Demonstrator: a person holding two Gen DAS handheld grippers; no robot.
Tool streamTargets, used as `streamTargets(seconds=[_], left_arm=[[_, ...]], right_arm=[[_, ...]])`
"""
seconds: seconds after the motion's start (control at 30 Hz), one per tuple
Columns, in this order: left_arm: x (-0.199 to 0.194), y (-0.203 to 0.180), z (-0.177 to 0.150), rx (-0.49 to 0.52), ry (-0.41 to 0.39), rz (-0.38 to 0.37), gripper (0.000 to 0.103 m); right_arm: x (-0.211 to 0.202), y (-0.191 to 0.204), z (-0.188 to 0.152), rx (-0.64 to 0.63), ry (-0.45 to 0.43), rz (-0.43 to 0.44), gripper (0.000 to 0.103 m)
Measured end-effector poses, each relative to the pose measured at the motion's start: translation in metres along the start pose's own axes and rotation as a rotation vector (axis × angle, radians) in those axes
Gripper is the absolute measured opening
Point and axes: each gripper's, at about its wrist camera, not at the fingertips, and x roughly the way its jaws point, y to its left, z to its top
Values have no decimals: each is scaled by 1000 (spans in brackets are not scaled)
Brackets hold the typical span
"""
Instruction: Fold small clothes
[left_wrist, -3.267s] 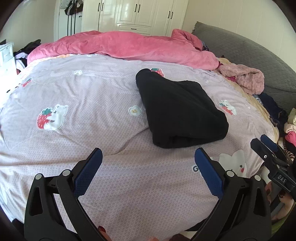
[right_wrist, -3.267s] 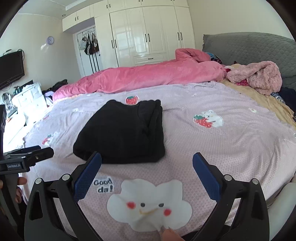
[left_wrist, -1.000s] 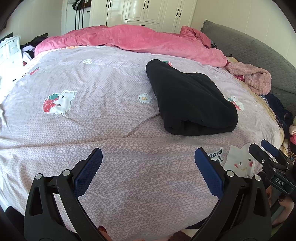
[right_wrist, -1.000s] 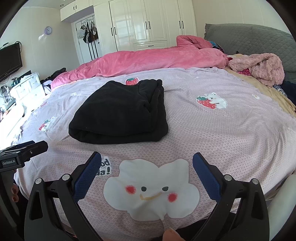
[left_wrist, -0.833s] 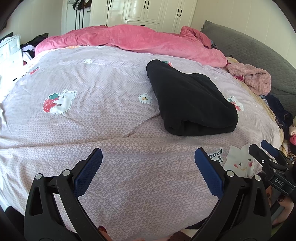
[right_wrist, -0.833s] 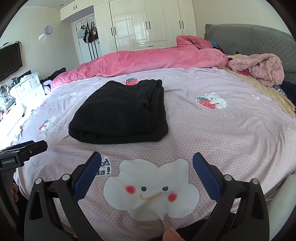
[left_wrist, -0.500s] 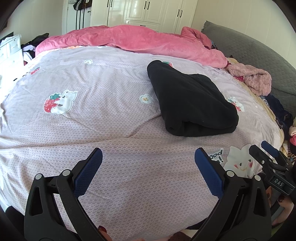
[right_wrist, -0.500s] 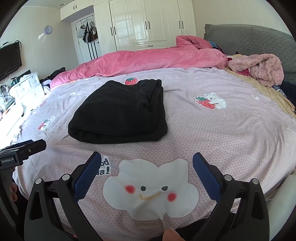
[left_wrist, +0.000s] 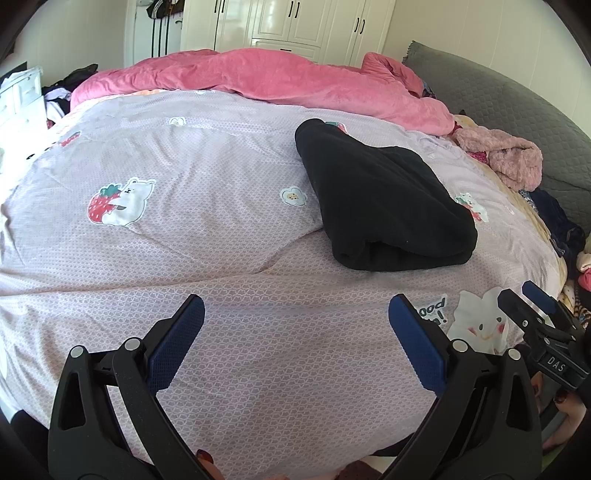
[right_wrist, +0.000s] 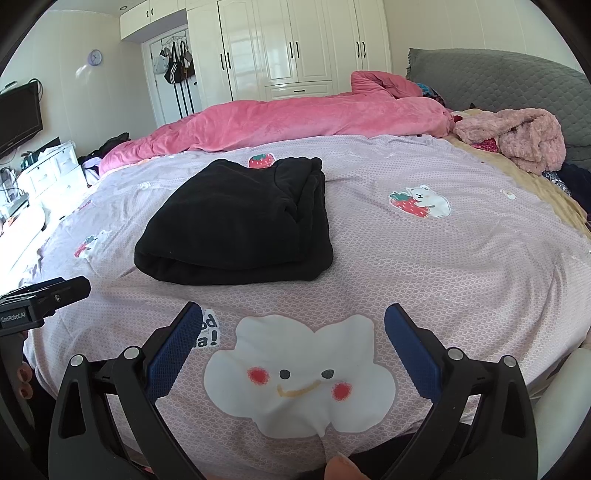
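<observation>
The folded black garment (right_wrist: 236, 225) lay ahead-left of the right gripper (right_wrist: 291, 332), nearer it than the left gripper (left_wrist: 295, 328), both with fingers spread and empty.

"DAS" on the right tongs (left_wrist: 543, 325); "GenRobot.AI" on the left tongs (right_wrist: 44, 299); "Good" on the bedsheet (left_wrist: 258, 236).

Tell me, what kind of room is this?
It looks like a bedroom. There is a big bed with a pink blanket, tall white wardrobes behind it, and a folded black garment lying on the bed cover.
</observation>
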Motion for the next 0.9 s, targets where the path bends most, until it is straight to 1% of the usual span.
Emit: streamTargets(seconds=[0.1,0.2,0.27,0.33,0.47,0.53,0.6,0.7,0.77,0.8,0.83,0.9], left_arm=[[0,-1,0,9,-1,14,94],[1,0,-1,10,2,5,94],[0,0,-1,21,-4,2,94],[1,1,0,27,0,-1,94],[-4,10,2,18,-30,53,94],[-10,23,5,-14,-65,70,94],[-13,39,12,-48,-87,89,94],[-16,81,25,-132,-83,123,94],[-15,119,34,-188,-63,152,94],[-14,139,38,-208,-48,182,94],[-13,166,43,-233,-35,233,94],[-15,206,51,-259,-39,330,94]], right_arm=[[0,1,0,0,0,-2,98],[0,-1,-1,1,-1,-12,98],[-3,-2,-1,8,-12,-35,98],[-11,-10,0,37,-42,-67,98],[-30,-36,3,133,-93,-140,98],[-44,-60,1,188,-120,-207,98],[-60,-89,-4,228,-142,-295,98],[-78,-136,-16,283,-136,-421,98],[-93,-182,-31,345,-120,-545,98],[-99,-204,-39,378,-110,-607,98],[-105,-235,-50,431,-74,-695,98],[-114,-282,-69,512,-22,-811,98]])
